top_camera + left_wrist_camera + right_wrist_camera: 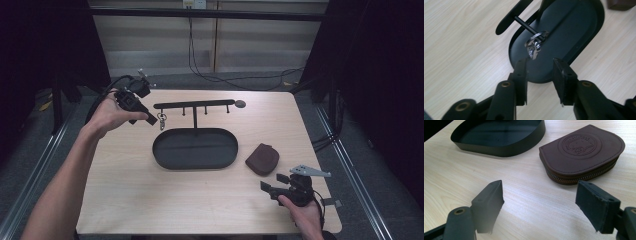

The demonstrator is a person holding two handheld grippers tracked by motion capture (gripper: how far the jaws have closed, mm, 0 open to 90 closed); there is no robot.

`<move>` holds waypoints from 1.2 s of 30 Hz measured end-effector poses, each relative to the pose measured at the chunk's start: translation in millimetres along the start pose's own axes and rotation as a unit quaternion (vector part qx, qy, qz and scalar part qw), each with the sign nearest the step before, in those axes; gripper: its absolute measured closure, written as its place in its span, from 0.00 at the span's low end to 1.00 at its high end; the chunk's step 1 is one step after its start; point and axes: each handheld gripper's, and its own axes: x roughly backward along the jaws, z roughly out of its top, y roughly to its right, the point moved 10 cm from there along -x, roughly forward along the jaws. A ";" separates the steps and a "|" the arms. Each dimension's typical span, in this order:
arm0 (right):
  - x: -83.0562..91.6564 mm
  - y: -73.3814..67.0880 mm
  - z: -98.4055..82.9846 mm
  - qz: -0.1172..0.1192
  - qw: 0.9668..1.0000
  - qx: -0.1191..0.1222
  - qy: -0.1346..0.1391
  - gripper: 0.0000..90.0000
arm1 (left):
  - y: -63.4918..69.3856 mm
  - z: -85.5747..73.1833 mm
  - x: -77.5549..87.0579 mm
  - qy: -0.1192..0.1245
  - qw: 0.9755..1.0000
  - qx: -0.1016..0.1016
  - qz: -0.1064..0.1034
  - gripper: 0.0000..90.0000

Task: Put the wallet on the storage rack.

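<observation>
Silver keys are hanging on the end peg of the black rack, apparently released; the left gripper is sitting at their six o'clock, jaws parted. The brown pouch is waiting at twelve o'clock of the wide-open right gripper.

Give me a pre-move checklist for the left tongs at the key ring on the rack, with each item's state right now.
1. Key ring hangs on the end peg of the rack: ok.
2. Left tongs let go of the key ring, jaws apart with nothing between them: ok.
3. Key ring hangs above the black tray, so a slip should land inside: ok.
4. Ring seated far enough along the peg not to slide off: cannot tell.
5. Right tongs open and empty on the table: ok.
6. Brown pouch lies zipped beside the tray, in front of the right tongs: ok.
</observation>
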 end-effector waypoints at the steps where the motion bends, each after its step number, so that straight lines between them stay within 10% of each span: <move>1: -0.2 -0.1 0.0 0.000 1.000 0.000 0.000 0.25 | 1.0 -1.3 0.5 0.004 1.000 -0.003 0.001 0.69; 22: 1.1 1.4 1.4 -0.005 1.000 -0.002 0.003 0.25 | 14.2 -35.9 -12.1 0.092 0.996 0.020 0.009 0.21; 36: 1.7 2.9 1.8 -0.007 1.000 -0.007 0.005 0.24 | 43.9 -78.0 -42.9 0.139 0.990 0.010 -0.012 0.21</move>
